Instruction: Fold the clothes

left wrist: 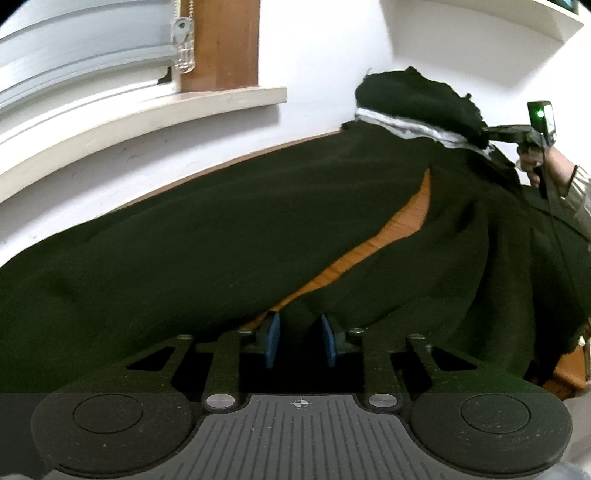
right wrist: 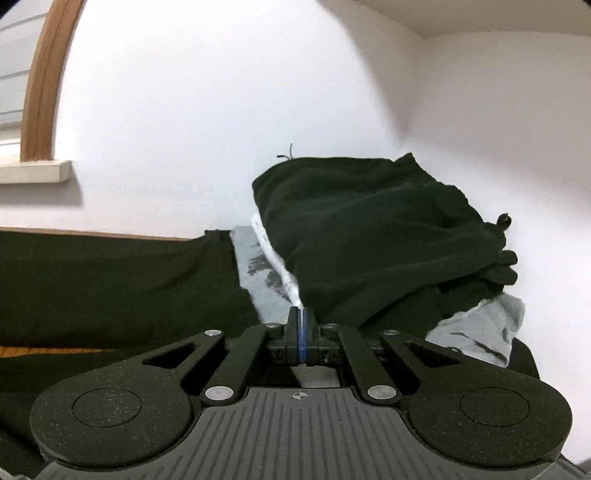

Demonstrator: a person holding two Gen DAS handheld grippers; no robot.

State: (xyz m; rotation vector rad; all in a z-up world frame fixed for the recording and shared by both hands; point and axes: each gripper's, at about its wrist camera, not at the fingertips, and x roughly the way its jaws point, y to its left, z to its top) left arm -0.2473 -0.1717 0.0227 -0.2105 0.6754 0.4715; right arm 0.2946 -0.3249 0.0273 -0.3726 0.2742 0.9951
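Observation:
Black trousers lie spread on a wooden table, with a strip of wood showing between the two legs. In the left wrist view my left gripper is at the near edge of the cloth, its blue pads closed on a raised fold of a leg. At the far right, my right gripper holds the waist end lifted off the table, so the grey-white inner waistband shows. In the right wrist view the right gripper is shut, pinching the waistband edge, and black cloth bunches above it.
A white wall runs along the back of the table. A window sill and a brown window frame are at the upper left, and a white shelf at the upper right. A hand grips the right tool. The table's corner shows at the lower right.

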